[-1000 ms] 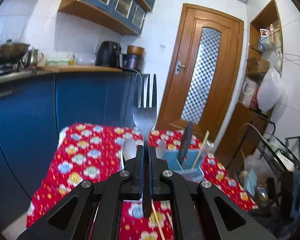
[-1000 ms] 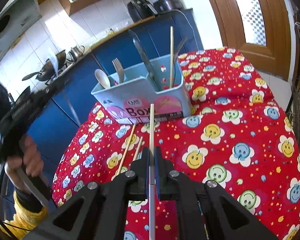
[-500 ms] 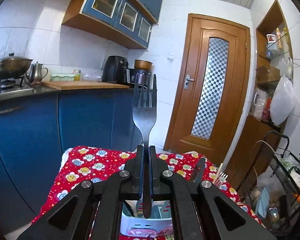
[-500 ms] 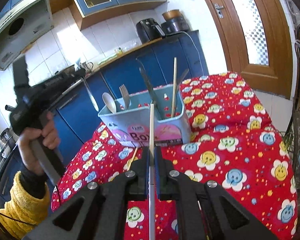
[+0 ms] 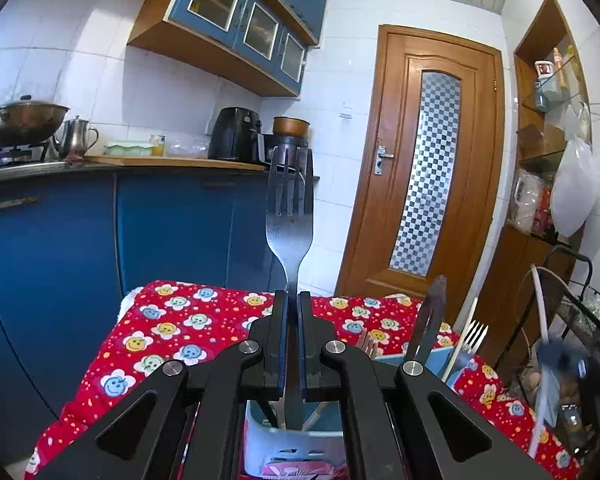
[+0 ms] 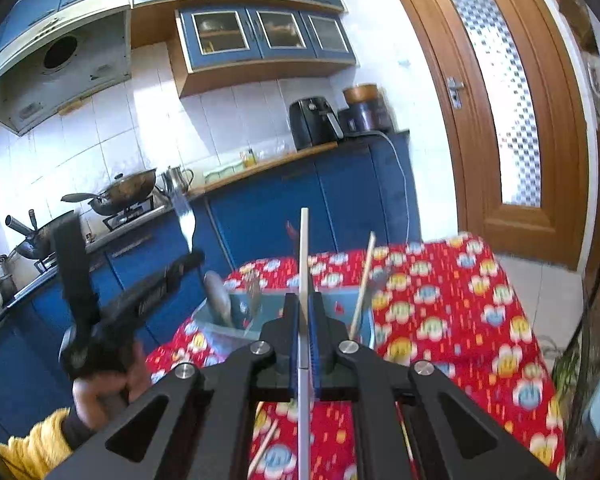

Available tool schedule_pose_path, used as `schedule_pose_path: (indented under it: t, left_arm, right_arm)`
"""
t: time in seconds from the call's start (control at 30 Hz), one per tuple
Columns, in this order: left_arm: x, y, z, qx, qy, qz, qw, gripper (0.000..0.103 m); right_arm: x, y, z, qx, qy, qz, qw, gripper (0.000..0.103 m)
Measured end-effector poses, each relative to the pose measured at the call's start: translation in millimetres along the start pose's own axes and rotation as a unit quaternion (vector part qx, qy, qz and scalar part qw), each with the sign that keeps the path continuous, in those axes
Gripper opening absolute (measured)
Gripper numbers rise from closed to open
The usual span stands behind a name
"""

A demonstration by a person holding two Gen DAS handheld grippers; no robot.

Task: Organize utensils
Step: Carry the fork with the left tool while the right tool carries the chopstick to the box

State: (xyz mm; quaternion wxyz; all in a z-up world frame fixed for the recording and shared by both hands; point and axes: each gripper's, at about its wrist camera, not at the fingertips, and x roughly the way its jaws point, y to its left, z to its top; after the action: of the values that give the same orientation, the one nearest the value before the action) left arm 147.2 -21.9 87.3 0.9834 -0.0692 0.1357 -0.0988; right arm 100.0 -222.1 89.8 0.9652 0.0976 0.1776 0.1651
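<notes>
Both tongs are clenched: my left tongs (image 5: pixel 293 308) grip a fork (image 5: pixel 289 216), tines up, while my right tongs (image 6: pixel 304 308) pinch a chopstick (image 6: pixel 303 256). Just below and ahead of both sits the blue utensil box (image 6: pixel 220 326) on the flowered cloth (image 6: pixel 452 312).

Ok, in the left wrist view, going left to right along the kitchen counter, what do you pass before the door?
Pot on the stove, metal kettle, pale green container, black air fryer, brown-lidded cooker, then the wooden door.

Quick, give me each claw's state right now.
Left claw: closed, holding the fork.
Right claw: closed, holding a chopstick.
</notes>
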Motion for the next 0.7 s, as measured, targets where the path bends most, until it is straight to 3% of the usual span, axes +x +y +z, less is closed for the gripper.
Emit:
schedule_pose_path:
  t: [0.4,0.7]
  left_arm:
    - [14.5,10.0,-23.8,-0.014,0.014,-0.007,0.9998,0.004]
    - [23.1,12.8,-33.5,-0.013,0.033,-0.003,0.9994,0.004]
  right_arm:
    - [57.2,3.4,17.6,-0.057,-0.081,-0.04,0.994,0.007]
    - [83.7,-5.1,0.9,-0.043,-0.048,-0.035,0.997,0.007]
